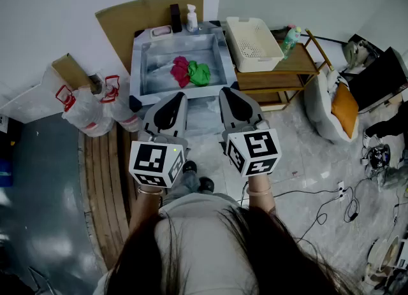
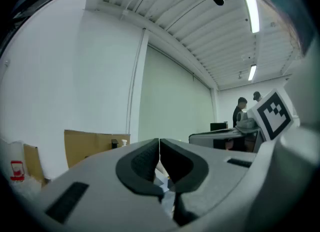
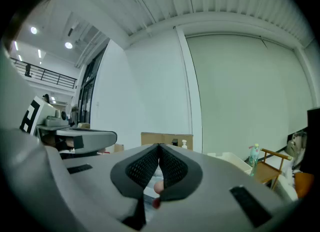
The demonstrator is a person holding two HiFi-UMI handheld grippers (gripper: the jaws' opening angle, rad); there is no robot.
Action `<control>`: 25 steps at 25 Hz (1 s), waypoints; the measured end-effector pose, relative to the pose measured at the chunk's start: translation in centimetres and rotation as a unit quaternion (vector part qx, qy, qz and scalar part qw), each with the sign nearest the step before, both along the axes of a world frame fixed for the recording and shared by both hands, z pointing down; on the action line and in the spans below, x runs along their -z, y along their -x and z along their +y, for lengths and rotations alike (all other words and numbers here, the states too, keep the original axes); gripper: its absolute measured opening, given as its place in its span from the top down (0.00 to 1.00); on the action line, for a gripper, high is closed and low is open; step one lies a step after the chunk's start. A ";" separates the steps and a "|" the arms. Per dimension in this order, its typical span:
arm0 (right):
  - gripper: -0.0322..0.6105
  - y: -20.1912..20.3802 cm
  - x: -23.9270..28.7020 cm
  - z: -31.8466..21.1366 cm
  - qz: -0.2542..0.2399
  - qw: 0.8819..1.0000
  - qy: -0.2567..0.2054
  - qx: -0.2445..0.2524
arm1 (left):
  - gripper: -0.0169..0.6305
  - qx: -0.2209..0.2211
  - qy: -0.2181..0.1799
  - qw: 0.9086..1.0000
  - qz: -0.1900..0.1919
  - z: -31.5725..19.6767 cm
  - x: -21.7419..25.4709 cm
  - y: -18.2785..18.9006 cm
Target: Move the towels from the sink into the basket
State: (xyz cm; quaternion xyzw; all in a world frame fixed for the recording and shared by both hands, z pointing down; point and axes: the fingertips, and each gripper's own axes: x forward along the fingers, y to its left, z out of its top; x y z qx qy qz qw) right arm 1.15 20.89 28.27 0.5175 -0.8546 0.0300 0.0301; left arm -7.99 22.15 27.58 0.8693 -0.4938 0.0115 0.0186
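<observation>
Hovering with left gripper (image 1: 173,98) and right gripper (image 1: 231,94) pressed together, pinching nothing. Not yet moved: red towel (image 1: 180,71) and green towel (image 1: 200,72), touching, ahead in sink (image 1: 150,64). Seemingly empty white basket (image 1: 255,45) ahead-right of right gripper. Whole task left.

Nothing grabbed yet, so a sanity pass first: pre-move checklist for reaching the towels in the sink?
1. Targets present: crumpled red towel and green towel lie touching in the grey metal sink: ok.
2. White plastic basket on the wooden shelf beside the sink, nothing seen inside: ok.
3. Left gripper ready to grasp: jaws together, empty: not ok.
4. Right gripper ready to grasp: jaws together, empty: not ok.
5. Sink dry: cannot tell.
</observation>
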 end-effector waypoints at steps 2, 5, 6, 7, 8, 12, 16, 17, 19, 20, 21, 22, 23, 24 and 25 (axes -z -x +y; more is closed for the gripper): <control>0.91 0.4 0.0 -0.9 0.000 1.000 -0.002 -0.003 | 0.96 -0.001 0.000 1.000 -0.001 -1.0 -0.1 0.6; 0.91 1.3 -0.3 -2.2 -0.009 1.000 0.002 -0.003 | 0.96 -0.005 0.002 1.000 -0.002 -2.5 -0.3 1.6; 0.91 1.6 -0.5 -2.6 -0.012 1.000 0.006 -0.002 | 0.96 -0.006 0.003 1.000 -0.003 -3.0 -0.5 2.0; 0.91 1.9 -0.7 -3.1 -0.014 1.000 0.009 -0.003 | 0.96 -0.008 0.005 1.000 -0.003 -3.5 -0.6 2.3; 0.91 2.2 -0.9 -3.5 -0.015 1.000 0.012 -0.003 | 0.96 -0.009 0.007 1.000 -0.002 -4.1 -0.8 2.5; 0.91 3.1 -1.2 -5.3 -0.016 1.000 0.016 -0.010 | 0.96 -0.021 0.012 1.000 0.003 -6.0 -1.2 3.2; 0.91 3.6 -1.4 -7.3 -0.021 0.999 0.022 -0.022 | 0.96 -0.031 0.016 0.999 0.005 -7.9 -1.7 4.0; 0.91 3.8 -1.5 -7.6 -0.021 0.999 0.024 -0.025 | 0.96 -0.033 0.018 0.999 0.005 -8.3 -1.8 4.2; 0.91 4.0 -1.7 -8.2 -0.021 0.999 0.027 -0.031 | 0.96 -0.036 0.021 0.999 0.007 -9.0 -2.0 4.6; 0.91 4.1 -1.8 -8.5 -0.022 0.999 0.029 -0.033 | 0.96 -0.038 0.023 0.999 0.008 -9.4 -2.2 4.8; 0.91 4.2 -1.9 -8.8 -0.022 0.999 0.032 -0.033 | 0.96 -0.039 0.024 0.999 0.010 -9.8 -2.3 5.0; 0.91 4.3 -2.1 -9.2 -0.023 0.999 0.036 -0.033 | 0.96 -0.040 0.026 0.999 0.011 -10.2 -2.4 5.1; 0.91 4.5 -2.2 -9.6 -0.023 0.998 0.040 -0.032 | 0.96 -0.041 0.028 0.999 0.013 -10.6 -2.6 5.2; 0.91 4.5 -2.4 -10.0 -0.022 0.998 0.043 -0.032 | 0.96 -0.041 0.030 0.999 0.015 -11.0 -2.7 5.3; 0.91 4.6 -2.5 -10.3 -0.020 0.998 0.046 -0.033 | 0.96 -0.041 0.032 0.998 0.017 -11.4 -2.7 5.4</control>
